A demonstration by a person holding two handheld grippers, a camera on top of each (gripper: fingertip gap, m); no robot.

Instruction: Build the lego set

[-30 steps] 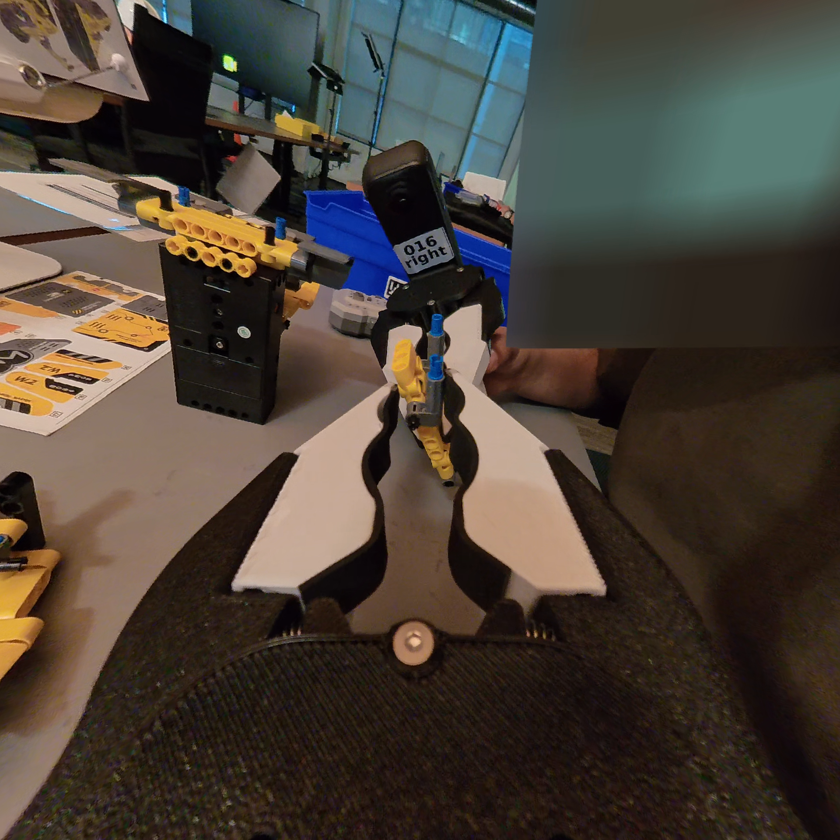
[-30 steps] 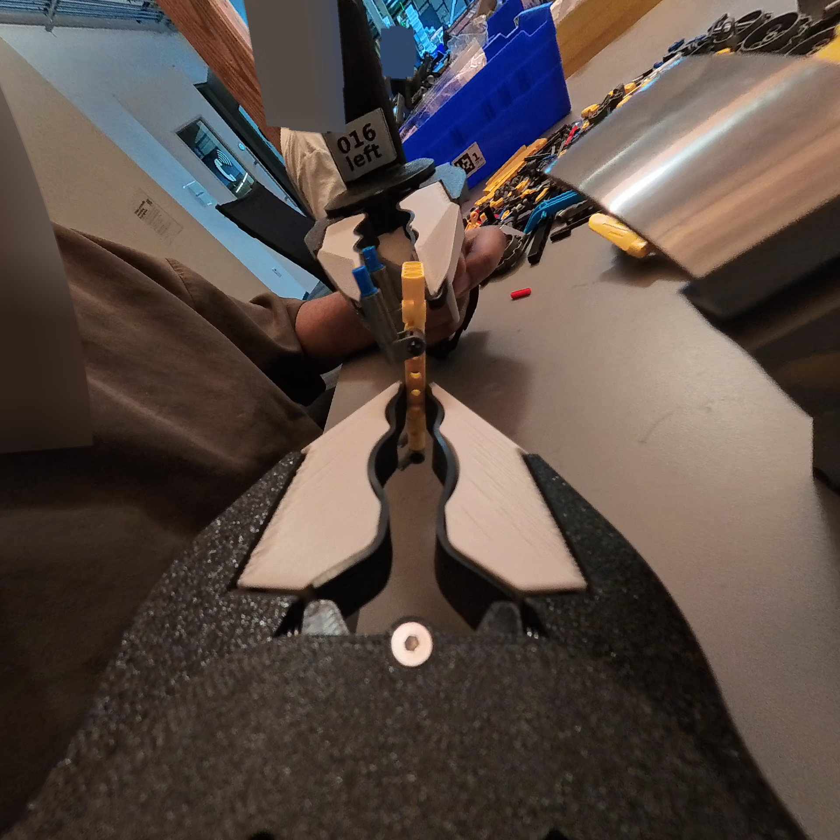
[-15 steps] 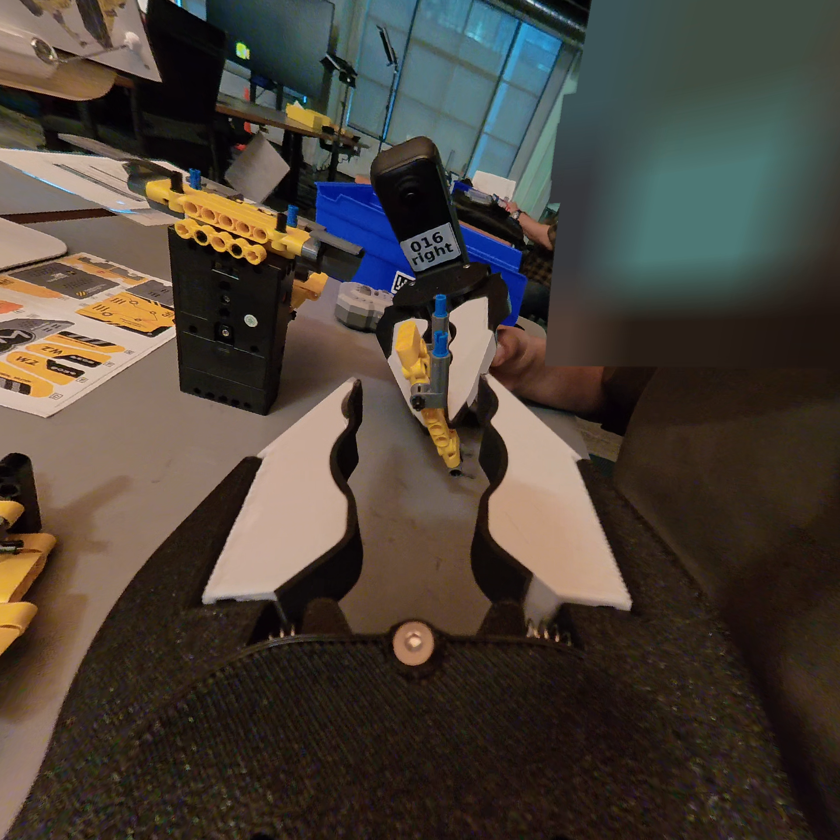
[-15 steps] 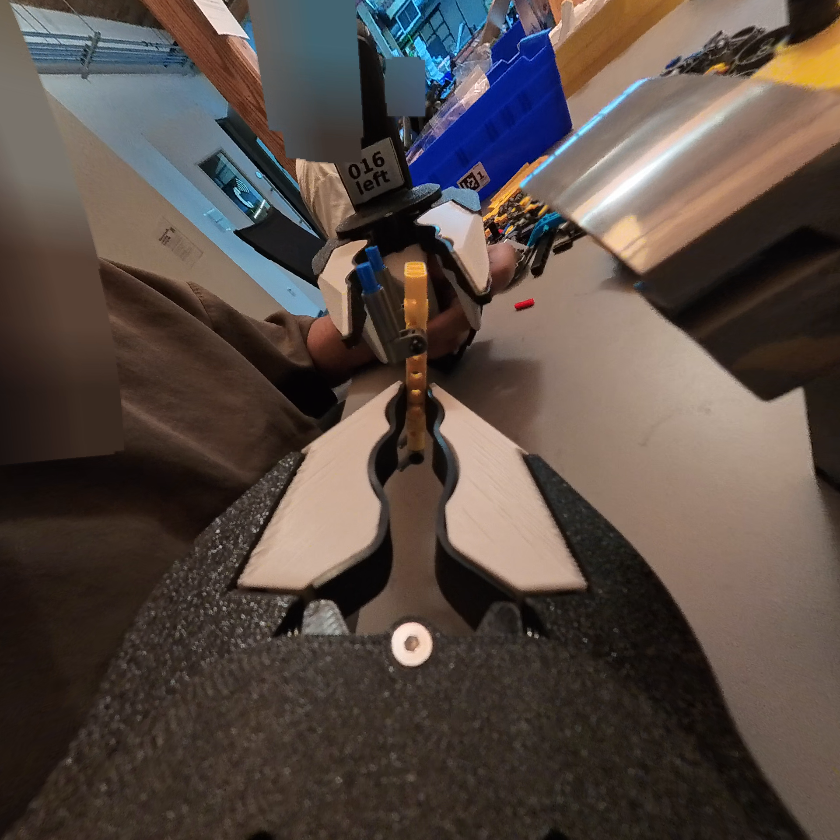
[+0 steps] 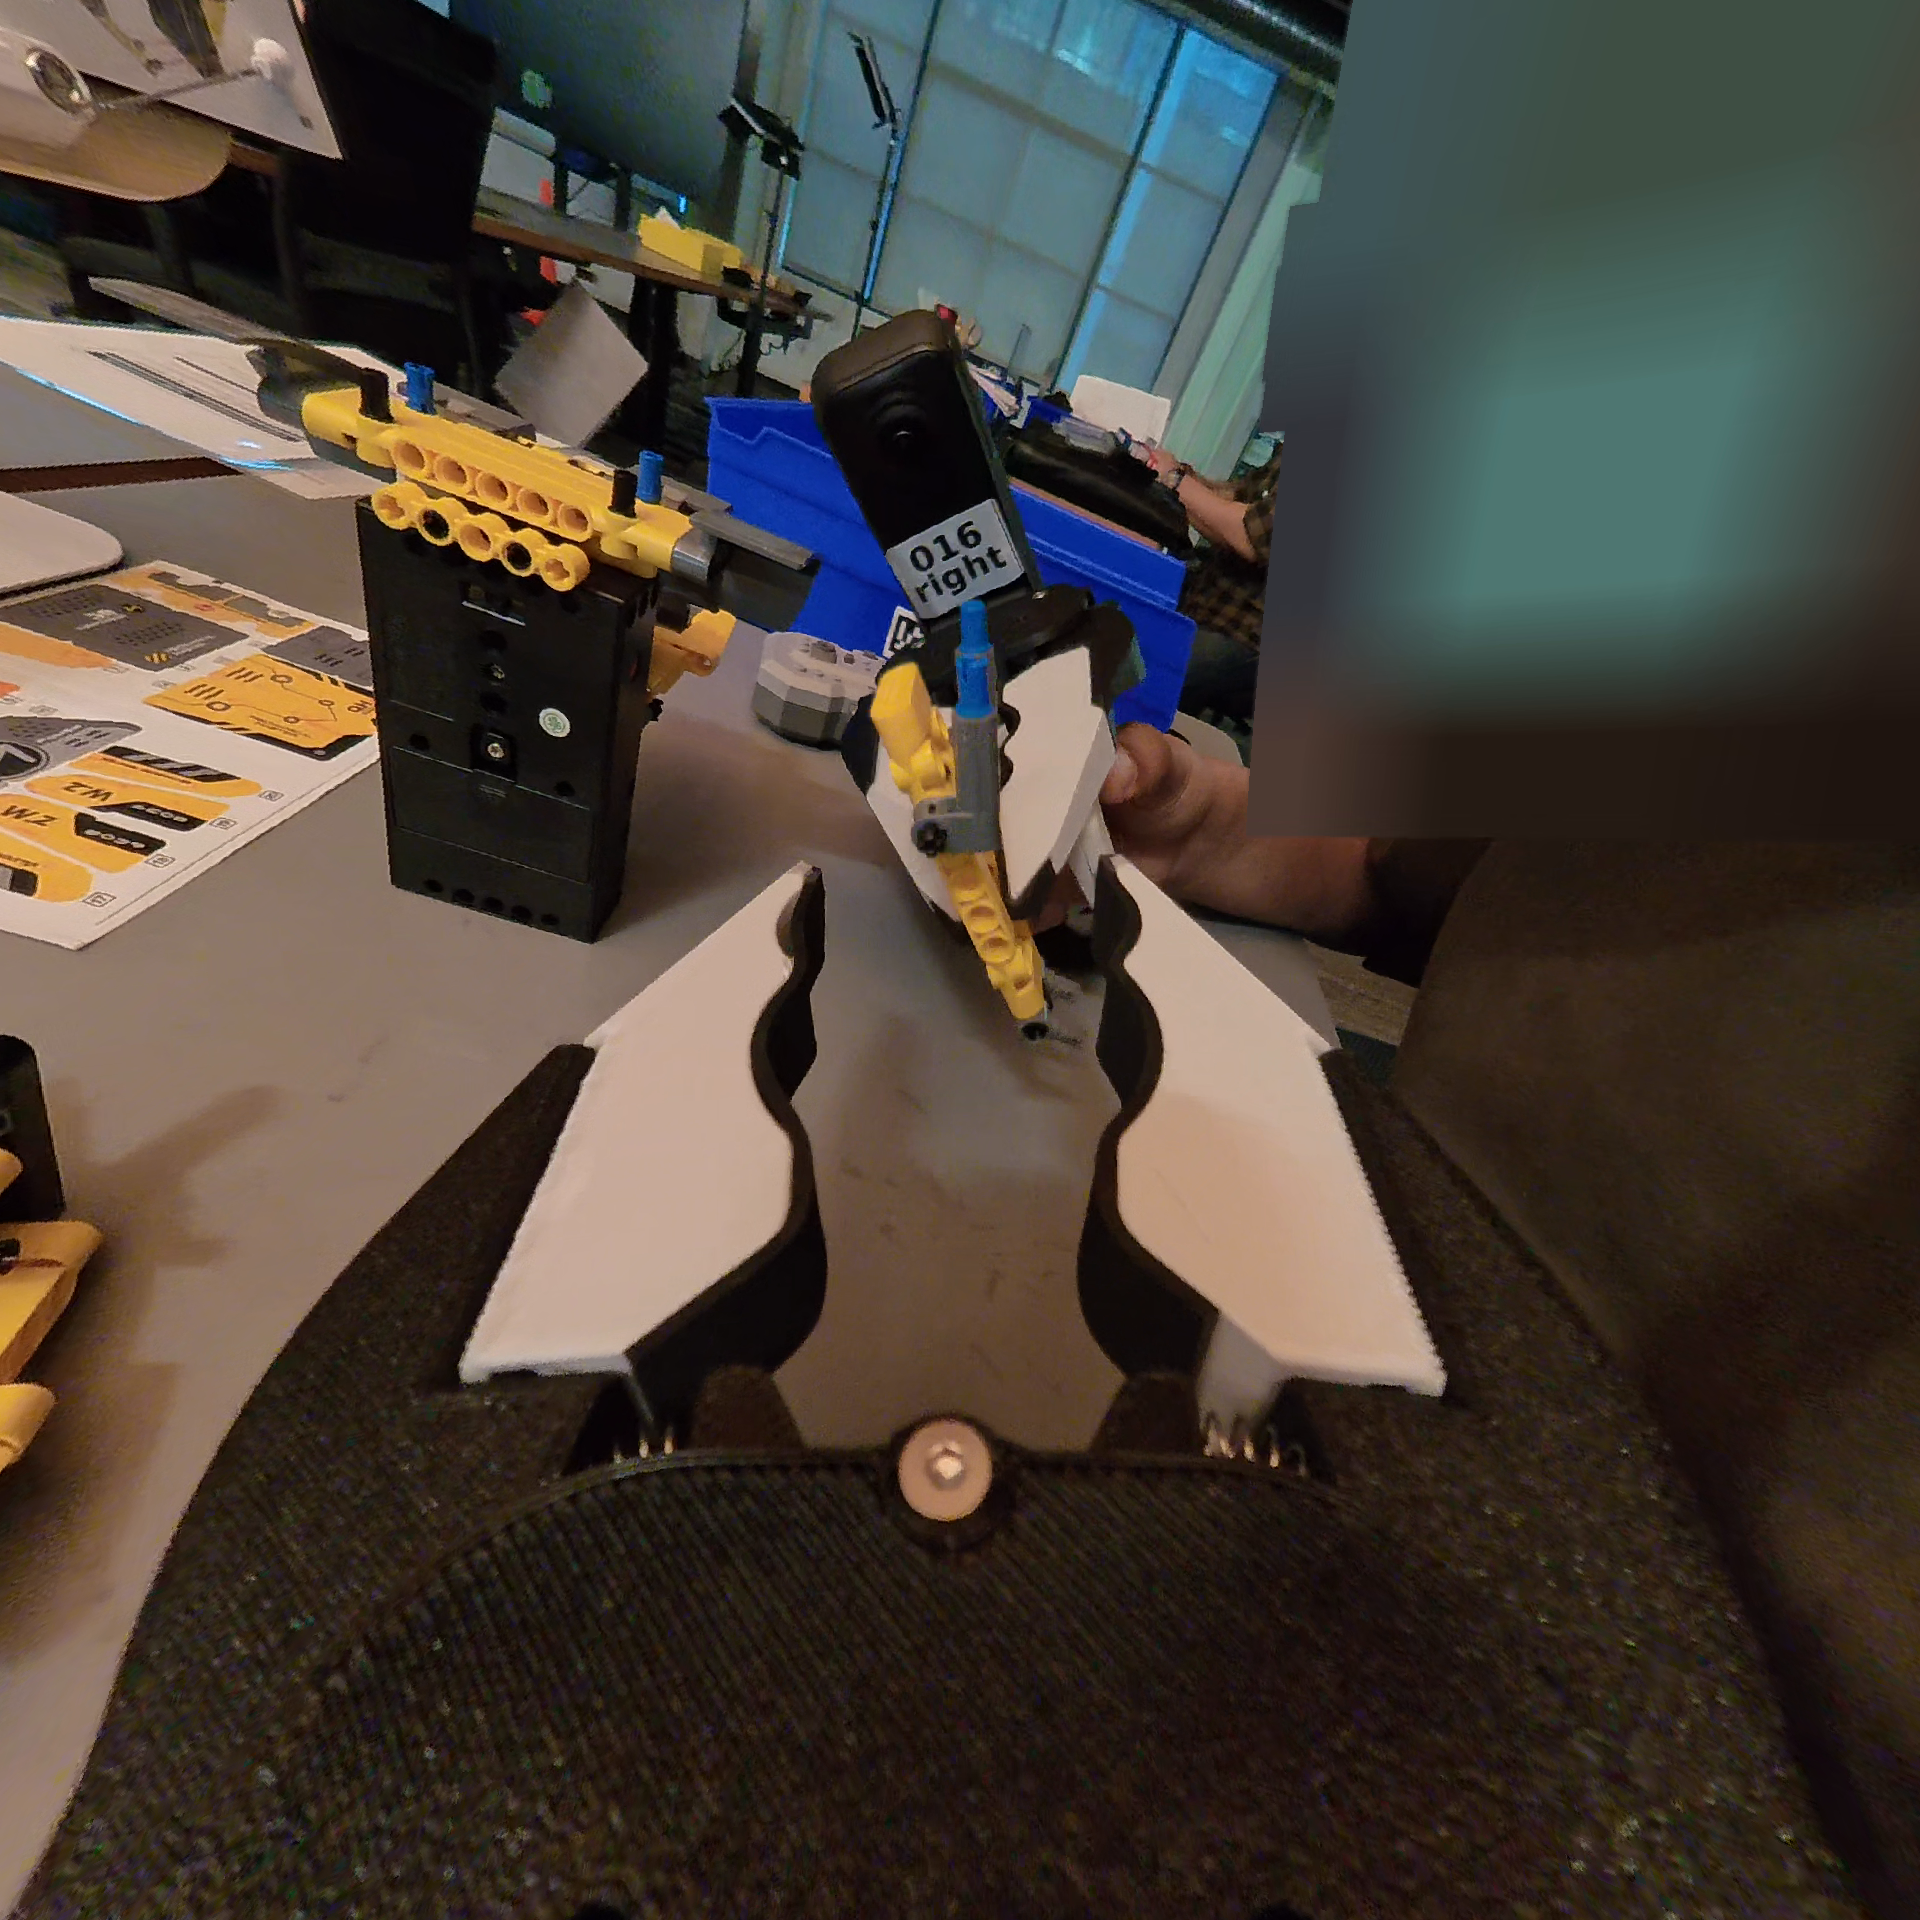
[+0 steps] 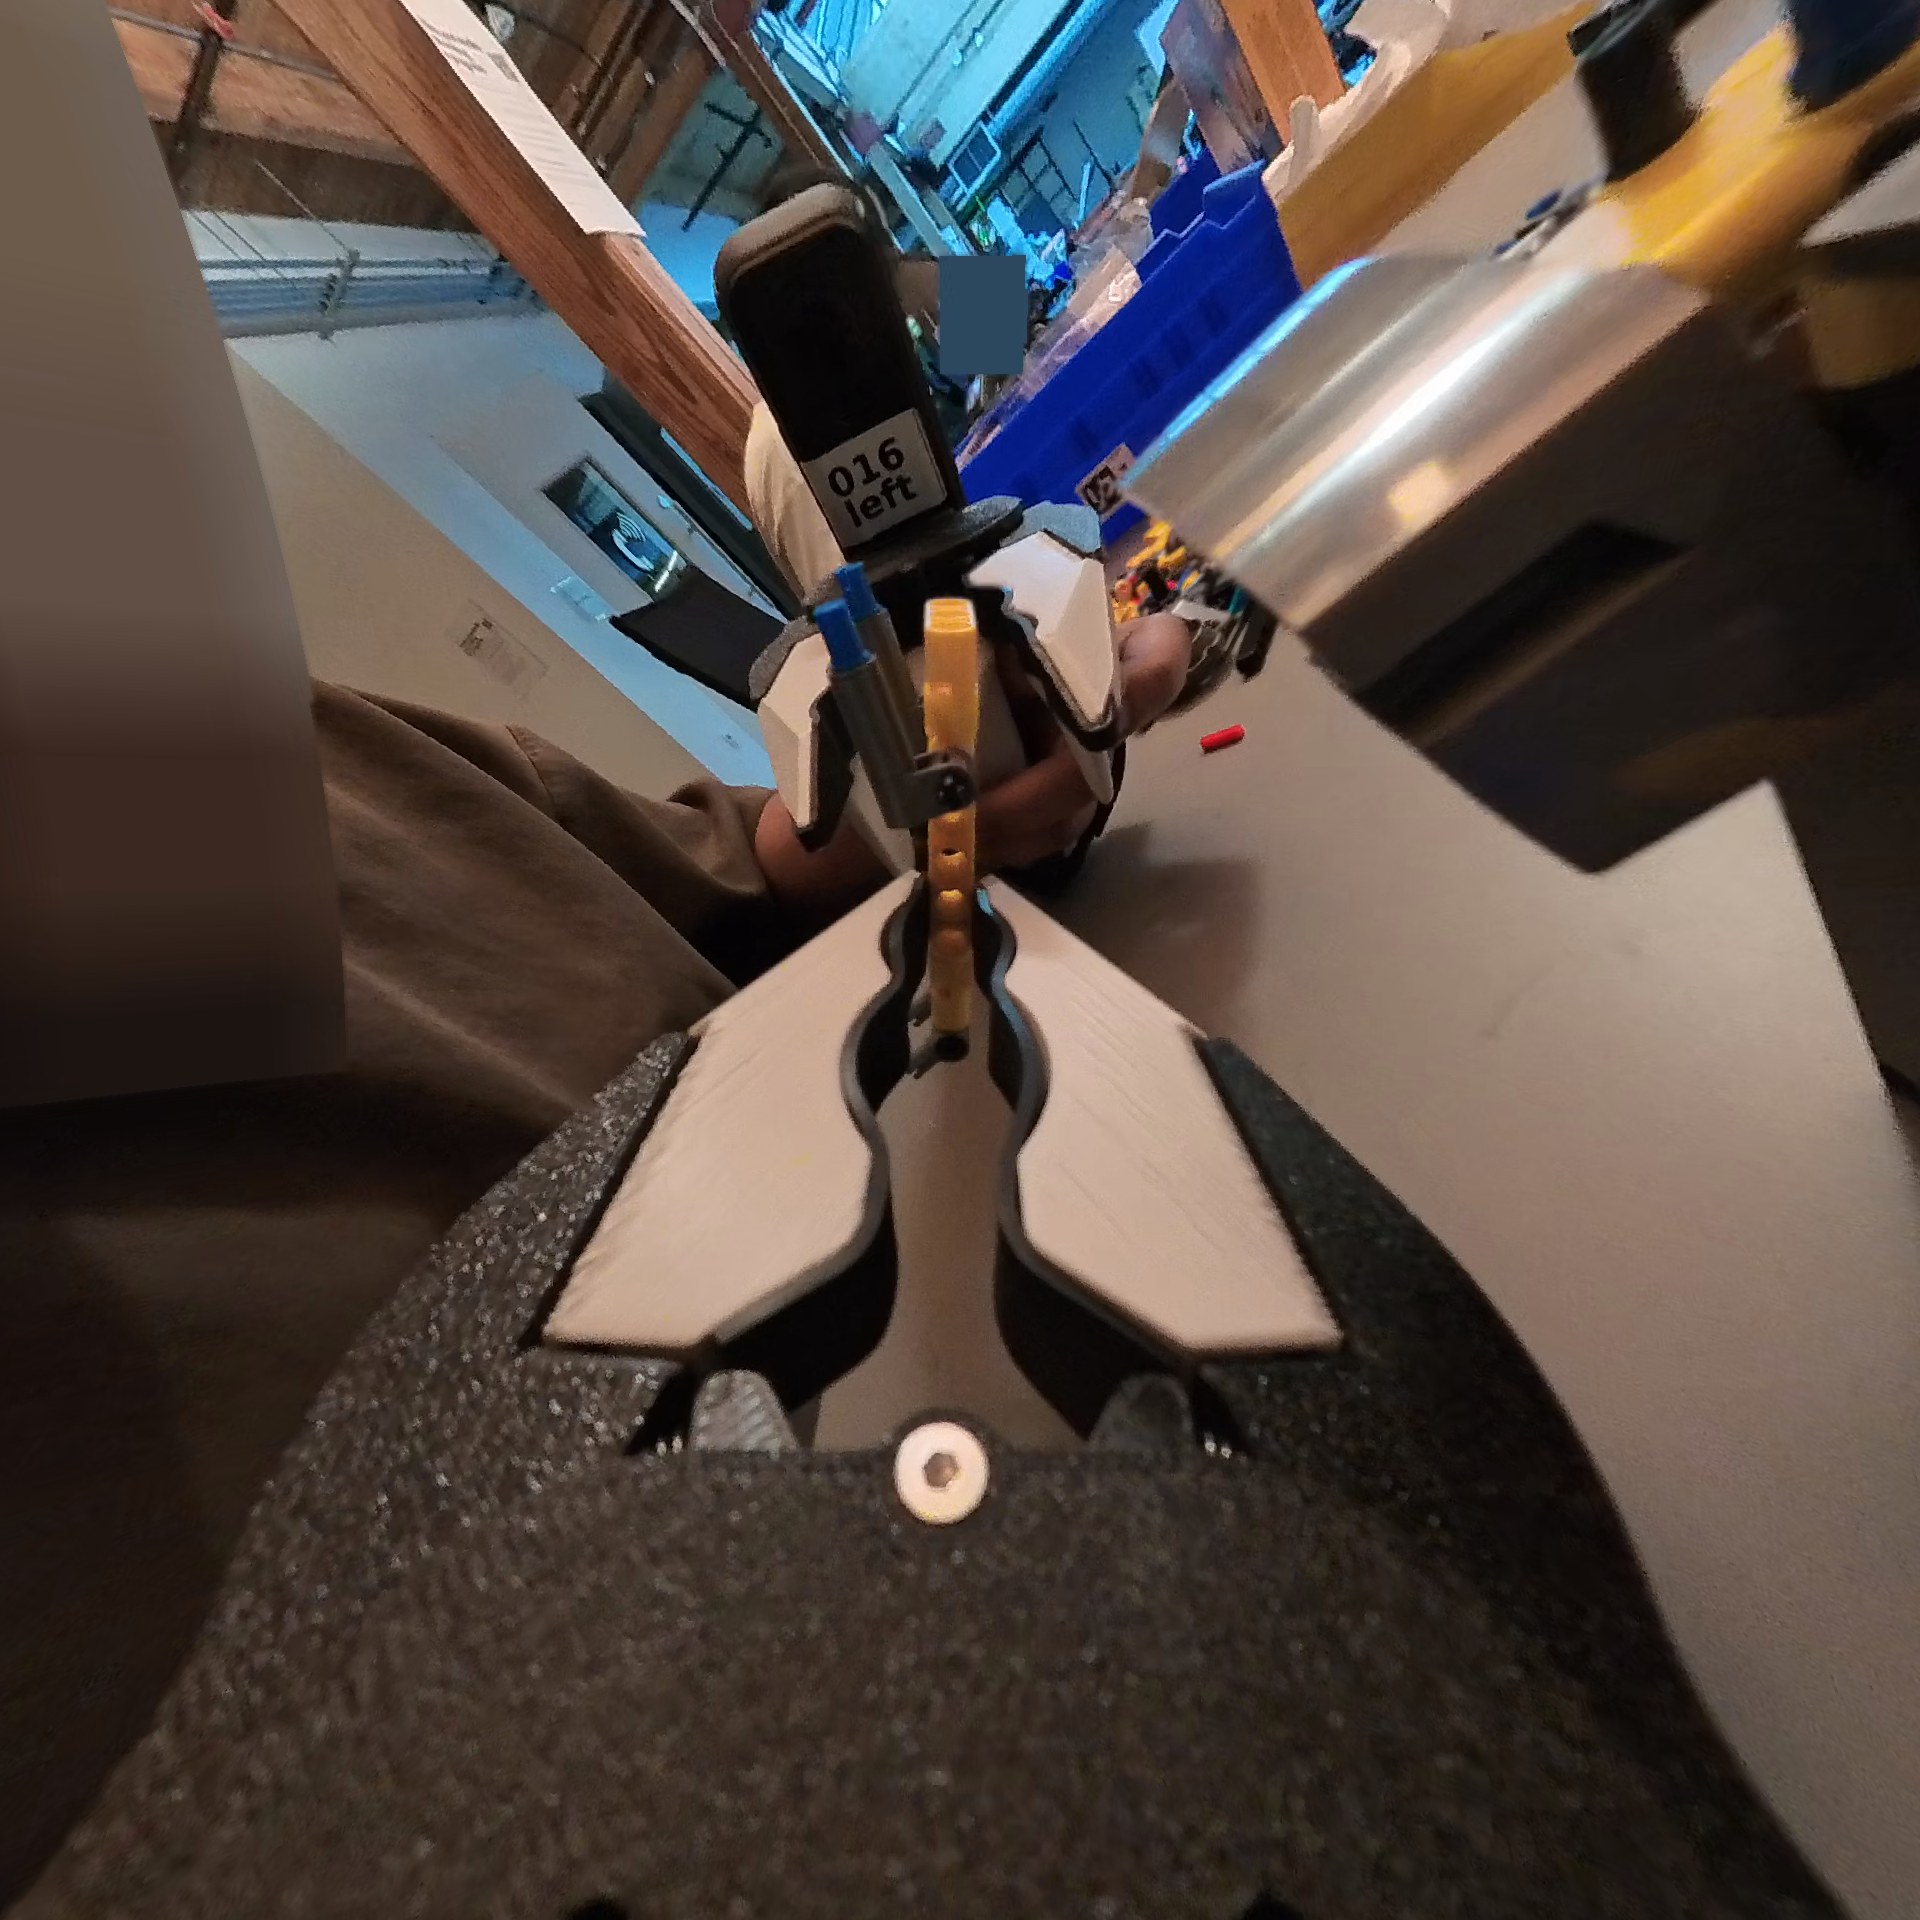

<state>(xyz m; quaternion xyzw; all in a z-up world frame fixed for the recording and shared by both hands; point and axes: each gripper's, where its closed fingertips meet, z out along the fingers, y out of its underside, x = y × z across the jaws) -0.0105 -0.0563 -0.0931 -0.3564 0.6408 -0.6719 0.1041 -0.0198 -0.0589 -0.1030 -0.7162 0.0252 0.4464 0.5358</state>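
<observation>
right gripper (image 6: 948, 894) clamps yellow beam (image 6: 950, 935); left gripper (image 5: 961, 883) jaws apart

Left gripper (image 5: 961, 904) jaws spread; right gripper (image 5: 1023, 883) clamps yellow beam (image 5: 987, 925).

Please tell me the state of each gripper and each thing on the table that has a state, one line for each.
Left gripper: open, empty.
Right gripper: shut on the yellow holed beam.
Yellow holed beam with grey connector and blue pins: held, tilted, above the grey table.
Black block with yellow beams on top: upright on the table.
Blue plastic bin: contents hidden.
</observation>
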